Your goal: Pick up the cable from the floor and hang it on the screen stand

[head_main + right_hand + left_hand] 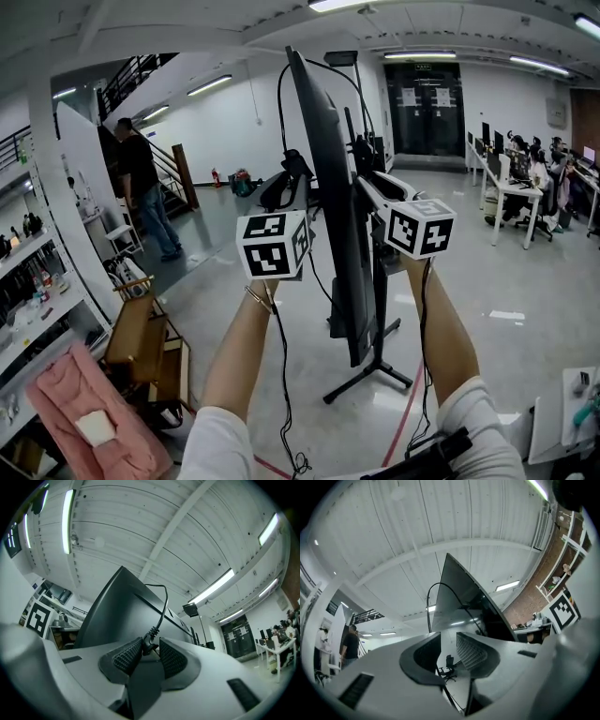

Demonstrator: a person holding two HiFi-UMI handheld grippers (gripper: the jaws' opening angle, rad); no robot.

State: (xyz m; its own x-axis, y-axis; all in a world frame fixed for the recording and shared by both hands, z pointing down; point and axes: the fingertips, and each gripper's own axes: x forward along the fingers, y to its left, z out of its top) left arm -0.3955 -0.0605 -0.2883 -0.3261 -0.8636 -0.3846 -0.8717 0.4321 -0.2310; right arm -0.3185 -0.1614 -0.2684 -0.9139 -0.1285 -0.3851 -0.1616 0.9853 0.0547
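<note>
A large dark screen [330,187] stands edge-on on a black wheeled stand [375,370]. The black cable [279,103] arcs over the screen's top edge, and a length of it hangs by my left forearm down to the floor [286,394]. My left gripper [289,183] is raised on the screen's left side. Its jaws [447,644] stand apart, with only a thin run of cable [449,696] low in the gap, unpressed. My right gripper [370,176] is on the screen's right side, its pads [129,657] closed on the cable's plug [149,644].
A person [141,187] stands by a staircase at the back left. Shelving [37,309], wooden stools [141,337] and a pink cloth [84,412] fill the near left. People sit at desks [525,192] at the right. A white table corner [562,412] is at the lower right.
</note>
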